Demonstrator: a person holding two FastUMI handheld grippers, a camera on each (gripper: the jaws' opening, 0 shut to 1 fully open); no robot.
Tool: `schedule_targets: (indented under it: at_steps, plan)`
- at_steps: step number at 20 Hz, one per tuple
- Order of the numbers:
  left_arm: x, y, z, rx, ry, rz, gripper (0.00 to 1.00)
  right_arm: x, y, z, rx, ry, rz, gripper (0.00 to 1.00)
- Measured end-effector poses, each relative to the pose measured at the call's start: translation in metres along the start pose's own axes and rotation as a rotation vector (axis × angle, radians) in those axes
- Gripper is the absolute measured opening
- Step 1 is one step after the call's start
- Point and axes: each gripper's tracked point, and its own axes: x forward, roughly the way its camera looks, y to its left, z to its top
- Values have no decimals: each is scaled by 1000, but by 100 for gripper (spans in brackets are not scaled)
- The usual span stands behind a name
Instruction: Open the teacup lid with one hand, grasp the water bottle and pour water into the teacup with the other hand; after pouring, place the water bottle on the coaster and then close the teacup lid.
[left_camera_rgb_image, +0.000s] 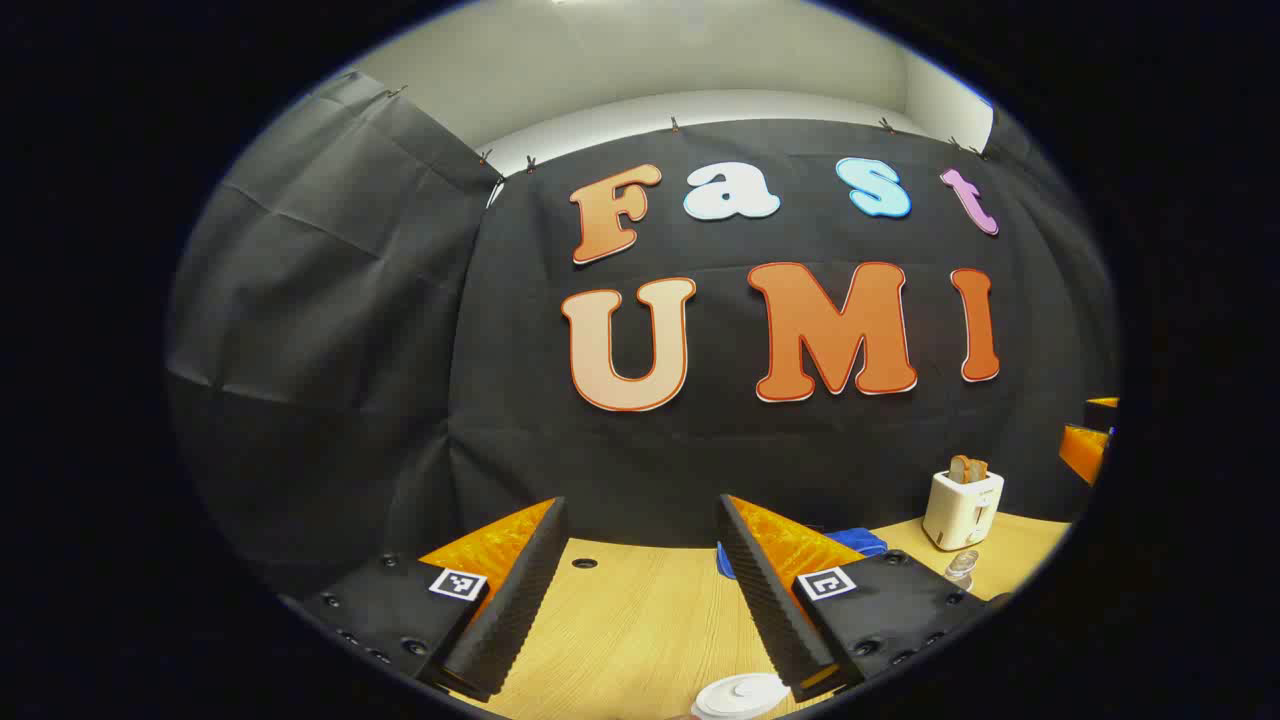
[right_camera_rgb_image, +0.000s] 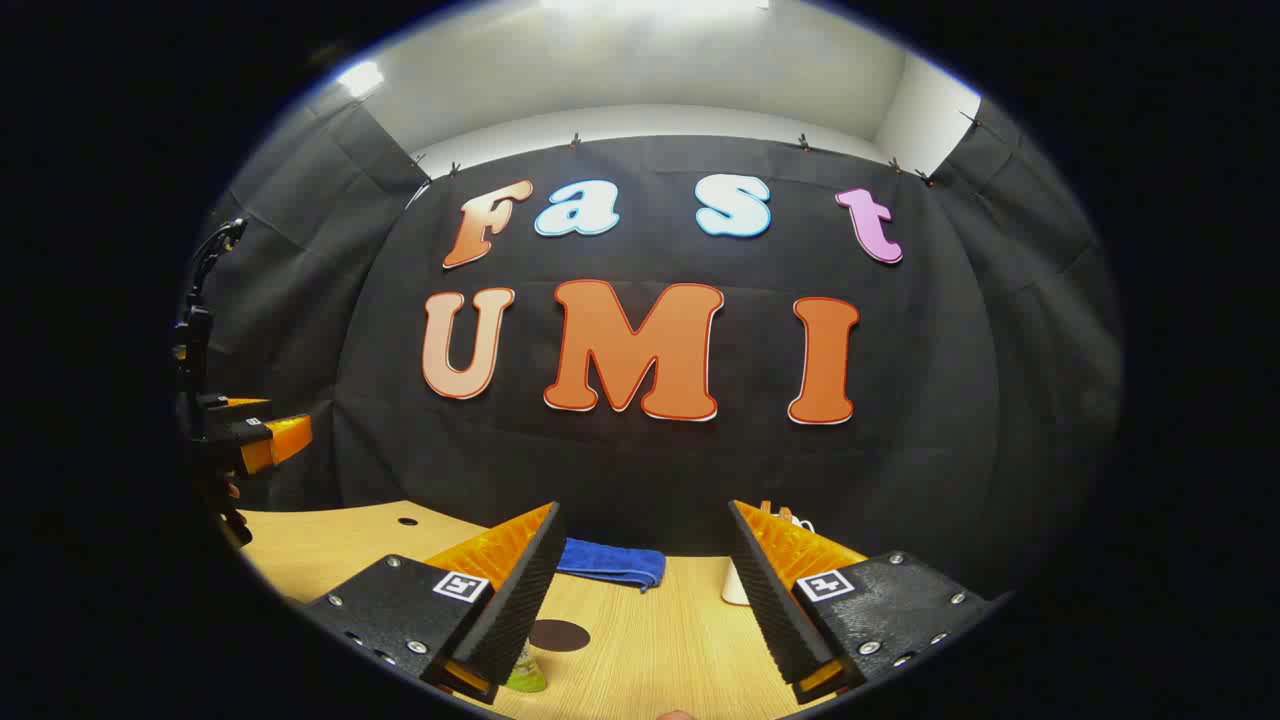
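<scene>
Left gripper (left_camera_rgb_image: 640, 590): fingers spread wide, nothing between, above wooden table (left_camera_rgb_image: 640, 630). White teacup lid (left_camera_rgb_image: 742, 694) at near edge, just beside its right finger. Blue cloth (left_camera_rgb_image: 850, 542) by back edge; white toaster (left_camera_rgb_image: 962, 508) near far right corner.

Right gripper (right_camera_rgb_image: 645, 600): fingers spread, nothing held. Green water bottle (right_camera_rgb_image: 525, 675) partly hidden behind its left finger; dark round coaster (right_camera_rgb_image: 558, 635) just beside bottle.

Light wood-grain tabletop (left_camera_rgb_image: 640, 630) carries a white round teacup lid (left_camera_rgb_image: 742, 694) by the left gripper's (left_camera_rgb_image: 640, 600) right finger. Ahead of the right gripper's (right_camera_rgb_image: 645, 600) ribbed black-and-orange fingers (right_camera_rgb_image: 510, 600) lie a folded blue cloth (right_camera_rgb_image: 610, 563) and a dark brown round coaster (right_camera_rgb_image: 558, 635).
</scene>
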Motion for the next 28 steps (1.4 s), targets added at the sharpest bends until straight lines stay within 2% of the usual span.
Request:
schedule_targets:
  at_steps: [16,28]
  plan:
    - [-12,5,-2,13,-19,-20,96,-3,20,-8,0,16,53,96]
    - [-24,-35,-92,54,123,-168,98,-13,48,-70,15,124,139,96]
